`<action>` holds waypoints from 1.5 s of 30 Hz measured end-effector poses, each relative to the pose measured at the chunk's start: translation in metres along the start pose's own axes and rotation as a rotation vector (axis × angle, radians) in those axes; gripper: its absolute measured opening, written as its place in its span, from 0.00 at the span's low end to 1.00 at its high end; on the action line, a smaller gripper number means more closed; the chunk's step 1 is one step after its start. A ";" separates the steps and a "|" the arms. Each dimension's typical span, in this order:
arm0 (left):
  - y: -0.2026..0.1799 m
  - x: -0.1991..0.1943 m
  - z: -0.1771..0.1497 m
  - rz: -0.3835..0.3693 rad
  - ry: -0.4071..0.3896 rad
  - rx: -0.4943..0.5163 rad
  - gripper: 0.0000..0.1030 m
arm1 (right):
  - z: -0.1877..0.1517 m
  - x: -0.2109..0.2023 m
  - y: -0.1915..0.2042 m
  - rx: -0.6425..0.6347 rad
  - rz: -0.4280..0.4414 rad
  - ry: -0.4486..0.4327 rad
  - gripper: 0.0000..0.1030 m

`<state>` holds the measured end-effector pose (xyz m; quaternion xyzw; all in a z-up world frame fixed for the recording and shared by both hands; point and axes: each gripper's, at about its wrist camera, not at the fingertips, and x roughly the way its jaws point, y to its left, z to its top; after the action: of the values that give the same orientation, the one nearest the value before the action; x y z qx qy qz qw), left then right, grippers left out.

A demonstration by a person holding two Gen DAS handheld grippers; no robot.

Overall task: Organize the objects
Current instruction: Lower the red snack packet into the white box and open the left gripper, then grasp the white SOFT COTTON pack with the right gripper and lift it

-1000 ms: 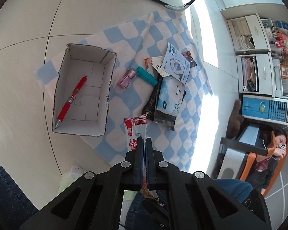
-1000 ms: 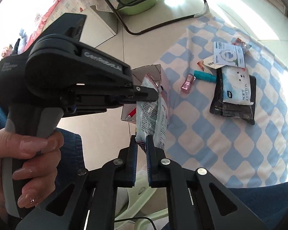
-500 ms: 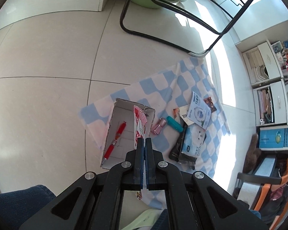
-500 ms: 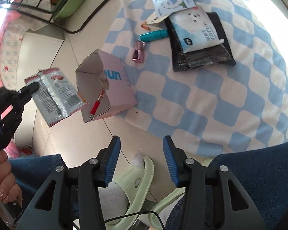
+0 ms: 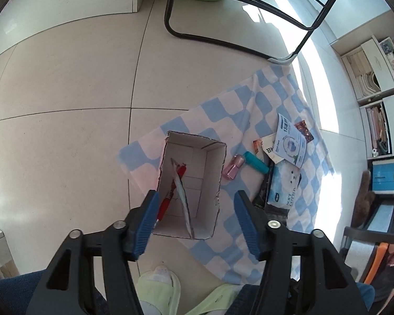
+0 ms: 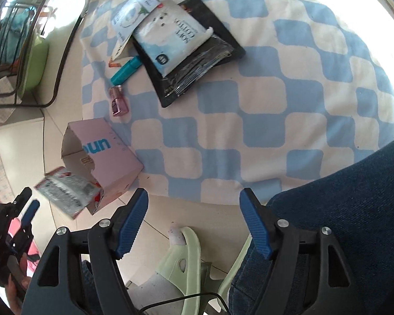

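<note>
An open cardboard box (image 5: 212, 157) stands on a blue-and-white checkered cloth (image 5: 249, 110). A red pen (image 5: 168, 199) lies inside it, and a silver snack packet (image 5: 182, 197) is edge-on in the box mouth, free of the fingers. My left gripper (image 5: 197, 223) is open just above the box. In the right wrist view the packet (image 6: 65, 191) is blurred at the box opening (image 6: 102, 157). My right gripper (image 6: 191, 223) is open and empty near the cloth's edge.
On the cloth lie a pink nail-polish bottle (image 5: 233, 166), a teal tube (image 5: 256, 161), a white wipes pack (image 5: 283, 186) on a black pouch (image 6: 205, 55), and a leaflet (image 5: 290, 141). A black chair frame (image 5: 223, 39) stands beyond. Green slippers (image 6: 181, 260) and my jeans are below.
My left gripper has opened and let go of the snack packet, which is dropping into the box. My right gripper has opened wider and swung toward the cloth.
</note>
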<state>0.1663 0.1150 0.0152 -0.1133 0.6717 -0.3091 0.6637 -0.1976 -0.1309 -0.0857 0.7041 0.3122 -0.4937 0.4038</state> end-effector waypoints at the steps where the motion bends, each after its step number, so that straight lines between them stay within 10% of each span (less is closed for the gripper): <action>1: 0.000 0.001 0.000 -0.004 0.010 -0.008 0.60 | 0.003 0.000 -0.002 0.012 -0.008 -0.009 0.71; 4: 0.004 0.007 -0.003 -0.029 0.061 -0.046 0.60 | 0.016 0.004 -0.005 0.015 -0.062 -0.051 1.00; 10: 0.007 0.043 -0.008 -0.017 0.230 -0.076 0.60 | 0.068 0.014 0.002 -0.130 -0.306 -0.167 0.99; 27: -0.013 0.100 -0.014 0.104 0.437 0.027 0.60 | 0.195 0.072 0.074 -0.408 -0.323 -0.078 0.99; 30: -0.017 0.104 -0.015 0.121 0.450 0.053 0.60 | 0.192 0.082 0.077 -0.512 -0.387 -0.055 0.99; 35: -0.017 0.108 -0.010 0.099 0.440 0.014 0.60 | 0.175 0.068 0.063 -0.527 -0.317 -0.012 0.54; 45: -0.017 0.080 -0.001 -0.051 0.369 -0.062 0.60 | 0.060 0.054 0.028 -0.577 -0.158 0.226 0.53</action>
<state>0.1530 0.0568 -0.0413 -0.0918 0.7881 -0.3206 0.5173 -0.1839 -0.1942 -0.1406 0.5843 0.5360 -0.3334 0.5100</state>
